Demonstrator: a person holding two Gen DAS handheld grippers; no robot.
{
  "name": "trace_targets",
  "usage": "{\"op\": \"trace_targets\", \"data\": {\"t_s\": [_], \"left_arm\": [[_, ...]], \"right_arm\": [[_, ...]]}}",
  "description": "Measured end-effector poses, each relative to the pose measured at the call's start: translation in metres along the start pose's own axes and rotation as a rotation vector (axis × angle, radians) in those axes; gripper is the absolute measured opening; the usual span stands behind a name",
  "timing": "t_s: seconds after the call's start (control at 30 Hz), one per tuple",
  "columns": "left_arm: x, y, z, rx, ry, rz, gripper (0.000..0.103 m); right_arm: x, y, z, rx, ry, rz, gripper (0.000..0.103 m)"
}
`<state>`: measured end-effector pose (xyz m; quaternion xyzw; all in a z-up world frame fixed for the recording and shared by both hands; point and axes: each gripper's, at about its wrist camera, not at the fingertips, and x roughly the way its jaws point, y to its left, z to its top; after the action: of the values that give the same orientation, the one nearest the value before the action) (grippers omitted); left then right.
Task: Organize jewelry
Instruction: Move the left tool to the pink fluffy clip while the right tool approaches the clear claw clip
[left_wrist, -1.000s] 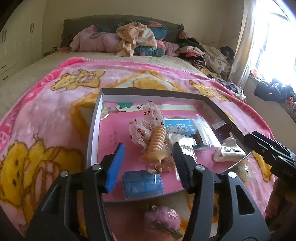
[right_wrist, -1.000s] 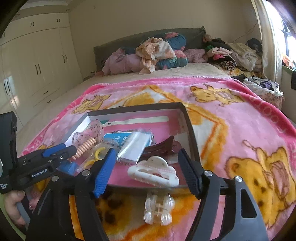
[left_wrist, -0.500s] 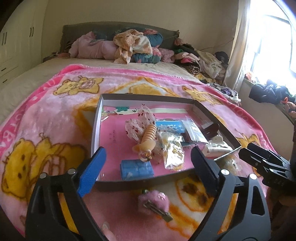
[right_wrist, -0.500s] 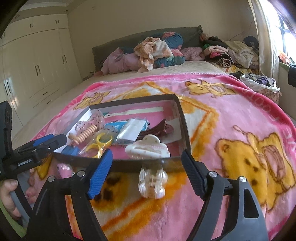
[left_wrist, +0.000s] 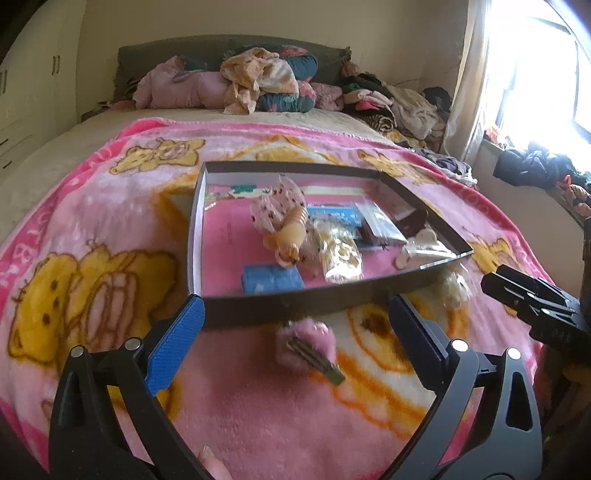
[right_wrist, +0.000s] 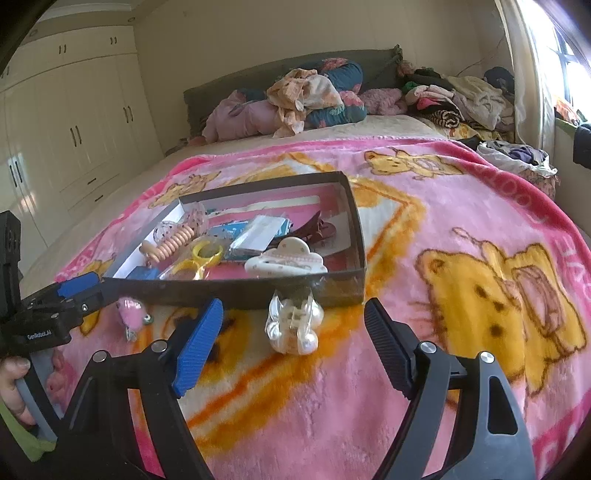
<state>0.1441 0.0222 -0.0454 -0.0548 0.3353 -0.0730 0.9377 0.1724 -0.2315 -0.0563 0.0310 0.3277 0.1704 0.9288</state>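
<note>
Left wrist view first: the left gripper (left_wrist: 295, 334) had its jaws spread wide with nothing held, and they had just been opening further. One fluffy pink hair clip (left_wrist: 308, 345) lay on the blanket between the two fingers, not touched by either pad. Just beyond it sat one shallow dark-walled box (left_wrist: 280, 306) on the pink bear-print blanket (left_wrist: 110, 229). Inside the box, what could be counted: one peach spiral hair tie (left_wrist: 291, 236), one blue packet (left_wrist: 273, 278), one clear bag with yellow pieces (left_wrist: 340, 254), one spotted sheer scrunchie (left_wrist: 275, 210) and one white claw clip (left_wrist: 421, 247) by the near right corner. A few more packets sat further back, too jumbled to count. The right gripper (left_wrist: 532, 301) poked in from the right edge.

Right wrist view: the right gripper (right_wrist: 293, 341) was also released, jaws apart and just widened a bit. One clear claw clip with pearl ends (right_wrist: 293, 325) lay on the blanket between the fingers, right up against the box's near wall (right_wrist: 229, 291), no pad on it. The white claw clip (right_wrist: 286, 258) rested in the box just behind that wall, next to one yellow ring-shaped thing (right_wrist: 205, 253) in a bag. The pink clip (right_wrist: 129, 310) and the left gripper (right_wrist: 70, 295) showed at the left, with a hand (right_wrist: 14, 387) on its handle.
</note>
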Motion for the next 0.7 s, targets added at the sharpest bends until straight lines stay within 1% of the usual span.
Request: {"op": "trace_targets", "data": {"t_s": [0.17,0.4,0.53,0.6,0.7], "left_arm": [[0.001,-0.005,-0.009,0.011,0.025,-0.007,0.091],[0.011,-0.011,-0.020,0.025,0.072,-0.008,0.091],[0.019,-0.012,-0.024,0.021,0.083,0.000,0.091],[0.022,-0.012,-0.024,0.019,0.087,0.006,0.086],[0.028,-0.011,-0.026,0.008,0.099,0.011,0.081]], "right_arm": [[-0.002,0.001,-0.008,-0.009,0.019,0.007,0.076],[0.013,-0.002,-0.016,-0.009,0.063,0.005,0.075],[0.026,-0.002,-0.014,-0.013,0.087,0.011,0.067],[0.033,0.000,-0.013,-0.015,0.101,0.014,0.066],[0.043,0.001,-0.011,-0.007,0.122,0.023,0.061]]}}
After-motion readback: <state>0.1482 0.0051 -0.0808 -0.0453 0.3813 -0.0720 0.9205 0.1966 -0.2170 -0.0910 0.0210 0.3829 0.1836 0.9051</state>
